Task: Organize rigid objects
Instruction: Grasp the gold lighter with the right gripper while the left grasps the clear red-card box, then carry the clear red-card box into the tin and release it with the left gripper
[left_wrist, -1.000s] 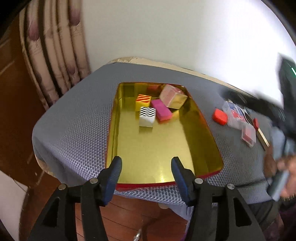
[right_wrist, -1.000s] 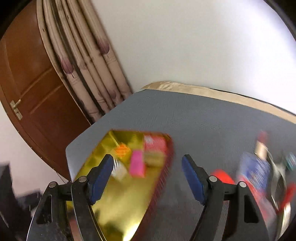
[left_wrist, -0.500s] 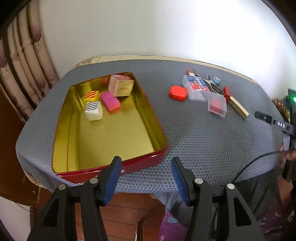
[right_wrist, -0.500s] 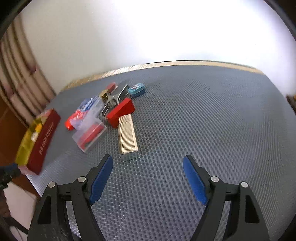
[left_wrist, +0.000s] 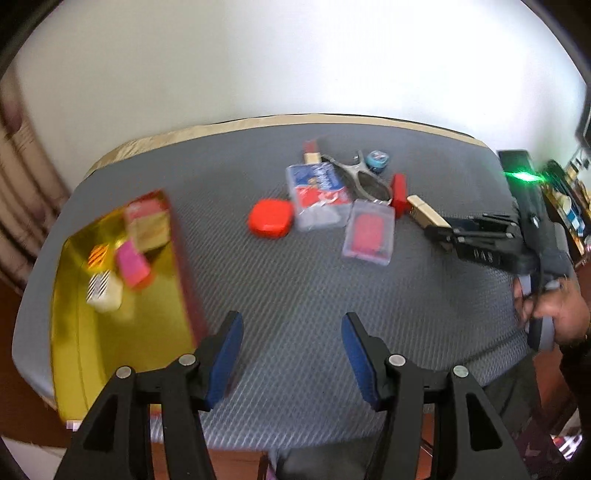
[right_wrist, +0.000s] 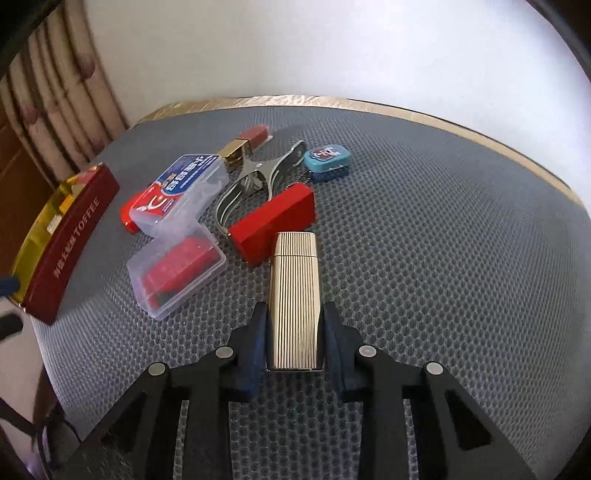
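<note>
The right gripper (right_wrist: 293, 332) was closing its jaws on the ribbed gold lighter (right_wrist: 294, 295) lying on the grey table (right_wrist: 443, 258). The left gripper (left_wrist: 291, 354) hung open over bare mat. Beyond lay a red box (right_wrist: 273, 223), clear cases and the toffee tin (right_wrist: 66, 240).

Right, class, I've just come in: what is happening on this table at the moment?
A person is sorting small objects with two hand-held grippers. The right gripper is closing on a ribbed gold case lying on the grey mat. The left gripper is open and empty above the mat, beside the gold tin holding a few blocks.
</note>
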